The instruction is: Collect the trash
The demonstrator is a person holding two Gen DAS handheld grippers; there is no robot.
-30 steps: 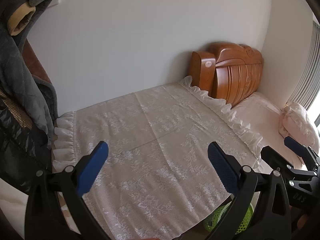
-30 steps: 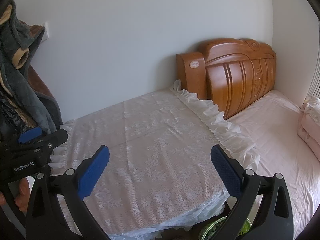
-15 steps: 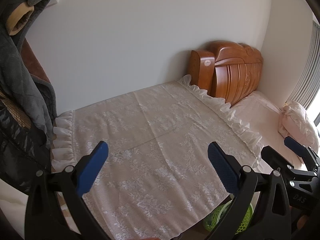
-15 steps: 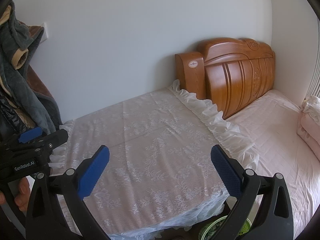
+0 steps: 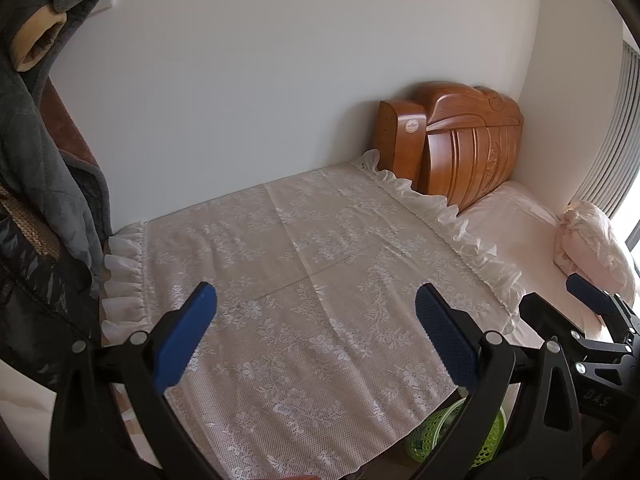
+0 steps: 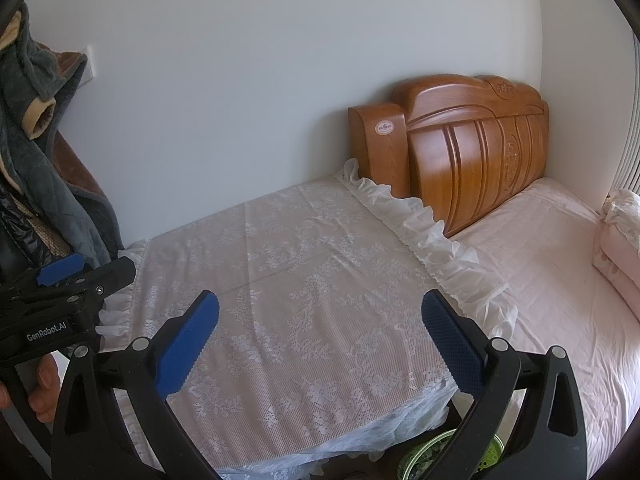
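A green mesh waste basket stands on the floor at the lace table's near right corner; it also shows in the right wrist view, partly hidden by my fingers. No trash is visible. My left gripper is open and empty above the white lace tablecloth. My right gripper is open and empty above the same cloth. The right gripper shows at the right edge of the left wrist view, and the left gripper at the left edge of the right wrist view.
A wooden headboard stands against the white wall behind a bed with a pink sheet and a pink pillow. Dark coats hang at the left. A radiator or blind is at the far right.
Both views have shifted very slightly. Both grippers stay open and empty above the lace cloth.
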